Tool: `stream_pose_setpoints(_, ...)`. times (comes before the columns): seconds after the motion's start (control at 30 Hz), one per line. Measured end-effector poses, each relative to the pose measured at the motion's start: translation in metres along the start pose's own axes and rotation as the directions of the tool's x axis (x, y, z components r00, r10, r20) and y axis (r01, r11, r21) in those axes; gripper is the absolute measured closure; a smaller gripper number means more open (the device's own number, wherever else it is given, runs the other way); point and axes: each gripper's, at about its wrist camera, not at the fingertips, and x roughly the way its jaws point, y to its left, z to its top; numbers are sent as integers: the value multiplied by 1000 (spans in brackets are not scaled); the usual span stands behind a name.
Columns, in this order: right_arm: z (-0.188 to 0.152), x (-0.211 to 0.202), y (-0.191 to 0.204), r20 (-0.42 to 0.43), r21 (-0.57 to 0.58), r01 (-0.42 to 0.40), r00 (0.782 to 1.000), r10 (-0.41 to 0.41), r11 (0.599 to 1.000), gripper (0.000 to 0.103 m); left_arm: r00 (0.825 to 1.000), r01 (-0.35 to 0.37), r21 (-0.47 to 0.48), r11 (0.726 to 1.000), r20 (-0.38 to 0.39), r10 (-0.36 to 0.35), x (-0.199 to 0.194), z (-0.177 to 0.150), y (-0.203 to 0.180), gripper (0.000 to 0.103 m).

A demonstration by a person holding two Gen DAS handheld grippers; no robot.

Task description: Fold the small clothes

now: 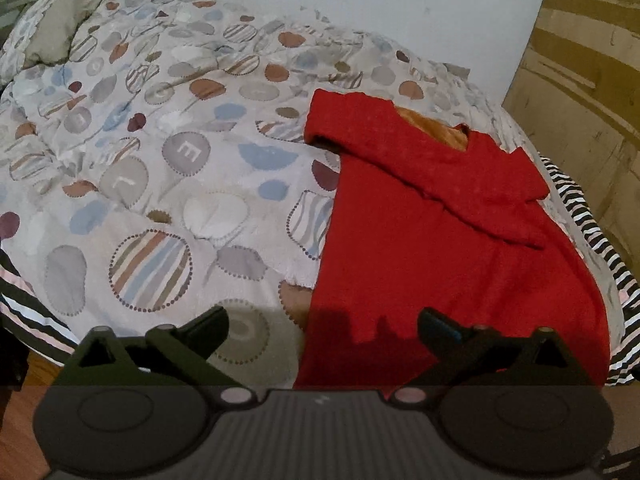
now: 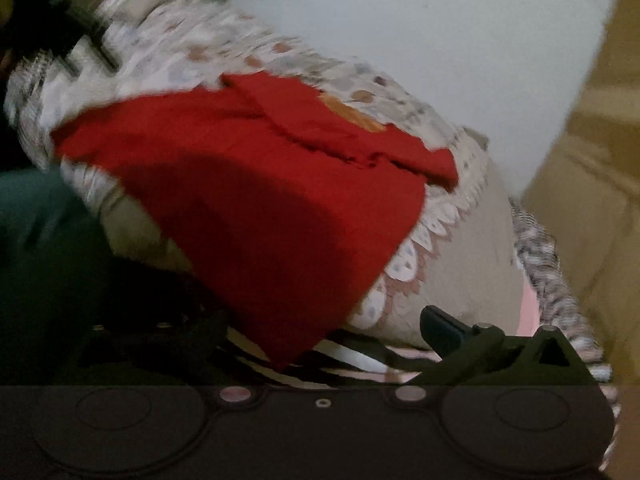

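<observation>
One red top (image 1: 440, 240) on patterned bedspread (image 1: 160, 200), sleeve folded across, long axis running away from claws. Left claw (image 1: 322, 330) and right claw (image 2: 320, 332) wide open, empty, both at near hem; neither clearly nearer.

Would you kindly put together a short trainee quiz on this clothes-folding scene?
1. True or false: the left gripper has its jaws shut on the red garment.
2. Which sleeve position fits the left wrist view? A: both sleeves spread flat outward; B: one sleeve folded across the garment's body; C: no sleeve in view.
3. Fill in: the garment lies on a bedspread printed with ____.

Key
1. False: the jaws stand wide open, nothing pressed between them; the right gripper is open too.
2. B
3. Circles, some striped.
</observation>
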Motion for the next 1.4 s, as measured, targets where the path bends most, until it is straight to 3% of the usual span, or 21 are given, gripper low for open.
stream_pose_setpoints(0.13,-3,16,27,-8,-201,65,998,-68,977,1,1000,0,-2,1000,-8,0,-2,-1,0,1)
stream_pose_setpoints(0.27,-11,36,48,-6,-364,122,991,-133,924,1,1000,-7,-3,1000,-13,7,-3,-4,1,1)
stream_pose_setpoints(0.37,-20,53,62,35,-490,235,968,-250,840,1,1000,-16,0,1000,-13,16,-4,-6,1,1)
stream_pose_setpoints(0.47,-32,73,72,106,-606,357,922,-372,711,1,1000,-16,-3,1000,-3,16,-7,-7,2,1)
stream_pose_setpoints(0.57,-42,79,79,194,-676,416,897,-398,608,1,1000,-8,-18,1000,29,9,-12,-8,3,1)
stream_pose_setpoints(0.7,-50,72,82,284,-706,455,884,-372,543,2,998,14,-25,1000,58,-13,-17,-9,1,1)
stream_pose_setpoints(0.77,-50,66,80,300,-699,456,886,-353,551,12,998,26,-24,999,56,-24,-16,-10,0,0)
stream_pose_setpoints(0.83,-47,60,75,300,-678,448,892,-337,583,31,998,37,-28,999,48,-36,-15,-12,-2,0)
stream_pose_setpoints(0.9,-42,53,69,299,-653,440,897,-325,617,41,998,57,-34,998,31,-56,-12,-15,-3,0)
stream_pose_setpoints(1.0,-33,46,63,299,-621,435,901,-315,652,77,997,80,-30,996,14,-80,-11,-20,-6,1)
stream_pose_setpoints(1.03,-29,44,61,303,-615,432,902,-308,660,83,996,85,-27,996,15,-85,-11,-21,-7,0)
stream_pose_setpoints(1.23,-16,13,46,299,-596,376,924,-239,709,89,995,97,-18,995,28,-96,-17,-25,-9,0)
stream_pose_setpoints(1.4,9,-19,28,291,-469,314,937,-191,826,94,994,77,36,996,80,-80,-23,-32,-14,1)
